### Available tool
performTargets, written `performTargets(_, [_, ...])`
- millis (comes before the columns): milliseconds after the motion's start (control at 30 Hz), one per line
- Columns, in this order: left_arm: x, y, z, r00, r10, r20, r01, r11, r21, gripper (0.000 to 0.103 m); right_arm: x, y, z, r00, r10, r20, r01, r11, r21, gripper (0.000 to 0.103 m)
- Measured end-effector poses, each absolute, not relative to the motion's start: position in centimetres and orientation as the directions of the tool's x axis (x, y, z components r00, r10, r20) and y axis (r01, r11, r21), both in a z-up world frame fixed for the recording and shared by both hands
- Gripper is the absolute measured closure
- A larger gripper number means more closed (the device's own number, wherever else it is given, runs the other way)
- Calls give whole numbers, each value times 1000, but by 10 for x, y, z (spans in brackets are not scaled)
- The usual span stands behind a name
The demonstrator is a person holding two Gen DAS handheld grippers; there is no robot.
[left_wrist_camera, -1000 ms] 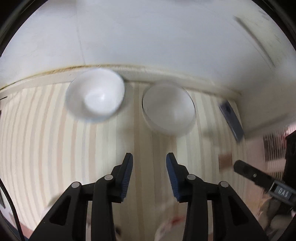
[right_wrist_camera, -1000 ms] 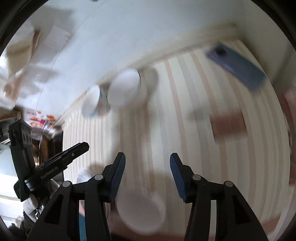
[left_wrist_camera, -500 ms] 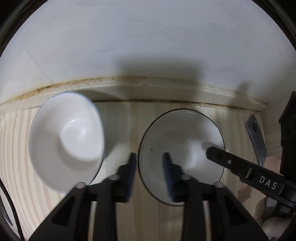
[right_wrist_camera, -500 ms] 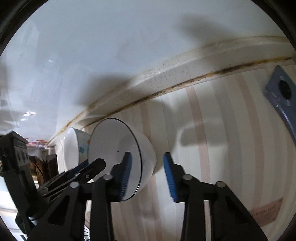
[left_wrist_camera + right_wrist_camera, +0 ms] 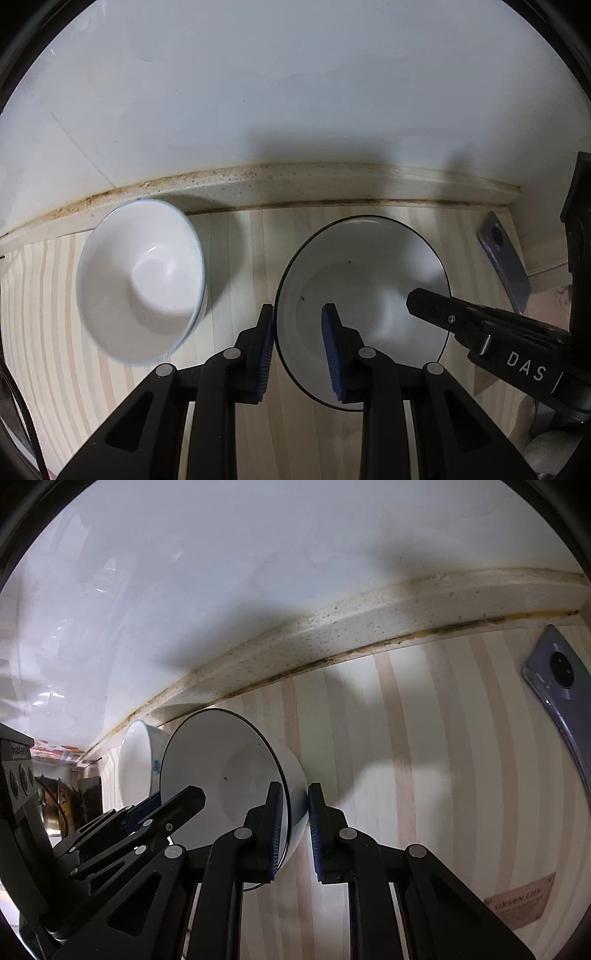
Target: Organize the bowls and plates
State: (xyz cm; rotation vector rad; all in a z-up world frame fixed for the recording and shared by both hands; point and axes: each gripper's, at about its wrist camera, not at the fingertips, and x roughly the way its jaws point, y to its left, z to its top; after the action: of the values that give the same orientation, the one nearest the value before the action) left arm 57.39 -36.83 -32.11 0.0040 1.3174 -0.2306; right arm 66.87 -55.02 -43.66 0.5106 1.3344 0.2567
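1. Far left sits the plain white bowl [image 5: 142,280], upright on the striped desk [image 5: 44,332] by the wall, untouched. I'd leave it as the landing spot for stacking.
2. Next along, my left tongs [image 5: 297,347] are clenched on the near-left rim of the black-rimmed bowl [image 5: 362,280]: one pad outside the wall, one inside.
3. That black-rimmed bowl rests on the desk just beside the white one, apart from it.
4. My right tongs [image 5: 293,830] are clamped on its opposite rim, pads pressed either side of the wall.
5. To do this well, I reckon both sides should lift together and level. A thin rim grip can slip if one side leads.
6. Keep clear of the white bowl's edge on the way over.
7. Views now. The left camera looks straight into both bowls and shows a dark speck inside the rimmed one.
8. Only the right camera shows the white bowl's coloured outside pattern [image 5: 156,762], the grey phone [image 5: 557,686] lying flat and the desk's small label [image 5: 519,904].
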Motion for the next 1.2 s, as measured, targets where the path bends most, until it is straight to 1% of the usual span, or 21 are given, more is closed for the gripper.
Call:
performTargets(267, [534, -356, -290, 241, -194, -951, 192, 970, -149, 80, 626, -552, -401, 246, 451, -858, 77, 873, 482, 88])
performTargets(633, [452, -347, -247, 257, -226, -940, 256, 953, -160, 80, 529, -553, -356, 254, 470, -845, 64, 864, 500, 88])
performTargets(933, [388, -344, -250, 202, -252, -946, 281, 940, -191, 80, 451, -551, -350, 218, 468, -857, 77, 867, 493, 88])
performTargets(1200, [354, -351, -270, 138, -242, -960, 306, 933, -191, 80, 400, -556, -371, 161, 454, -876, 99, 876, 472, 88])
